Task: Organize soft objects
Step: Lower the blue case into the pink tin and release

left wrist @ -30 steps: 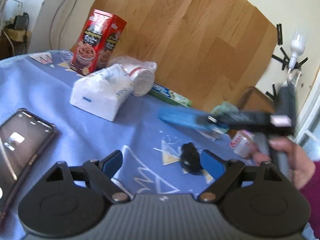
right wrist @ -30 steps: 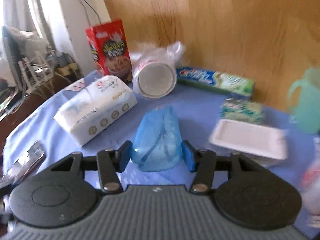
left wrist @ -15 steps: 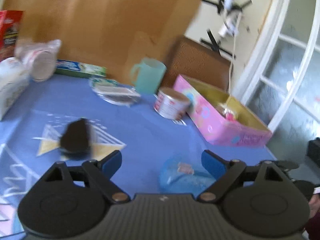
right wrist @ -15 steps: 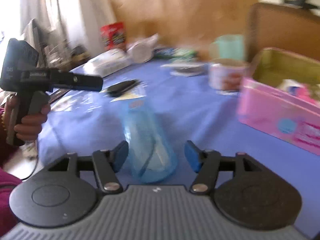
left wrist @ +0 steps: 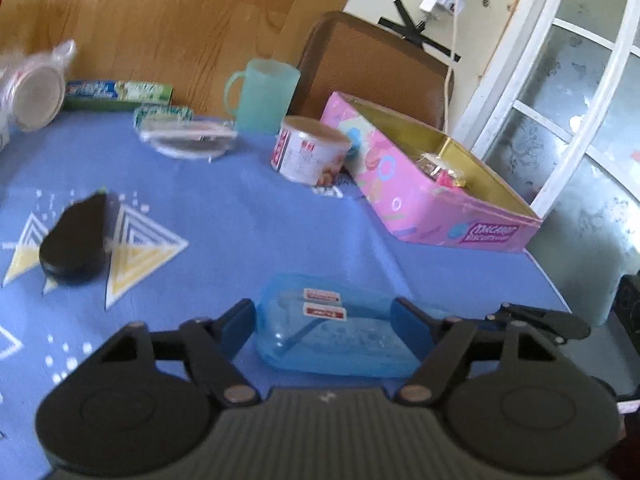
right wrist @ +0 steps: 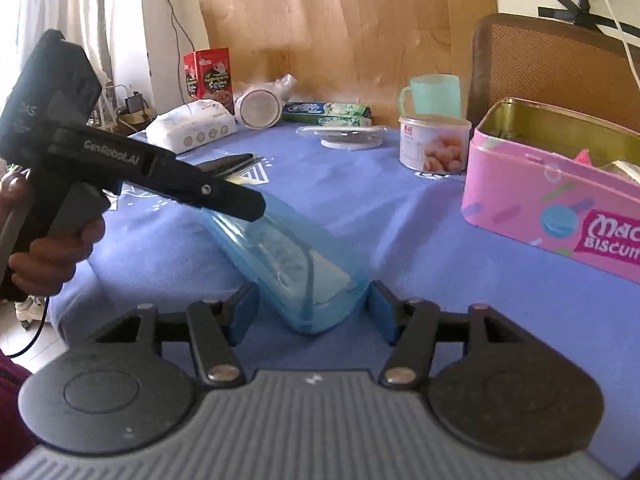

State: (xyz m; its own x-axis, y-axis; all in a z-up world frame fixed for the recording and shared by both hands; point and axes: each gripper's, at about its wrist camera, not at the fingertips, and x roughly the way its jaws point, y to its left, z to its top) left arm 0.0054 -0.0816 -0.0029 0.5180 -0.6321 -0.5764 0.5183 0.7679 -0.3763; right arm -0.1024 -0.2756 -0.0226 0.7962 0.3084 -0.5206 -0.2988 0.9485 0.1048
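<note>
A translucent blue plastic case [left wrist: 332, 332] lies on the blue tablecloth [left wrist: 248, 232] near the table's front edge. My left gripper [left wrist: 322, 320] has its jaws closing, and both blue pads touch the case's sides. In the right wrist view the same case [right wrist: 288, 248] runs away from my right gripper [right wrist: 312, 312]. The right gripper's jaws are closing around the near end, with a thin gap still at the left pad. The left gripper [right wrist: 256, 208], held by a hand [right wrist: 52, 256], sits over the case's far end.
An open pink biscuit tin [left wrist: 432, 208] stands at the right with wrapped items inside. A white can [left wrist: 308, 152], a green mug [left wrist: 264, 96], a clear dish [left wrist: 188, 140], a toothpaste box [left wrist: 120, 92] and a black pouch [left wrist: 76, 244] are on the table. A tissue pack [right wrist: 192, 128] lies far left.
The right gripper carried the blue case from the table's middle to the front edge by the pink tin and loosened its grip. The left gripper swung right and closed onto the case.
</note>
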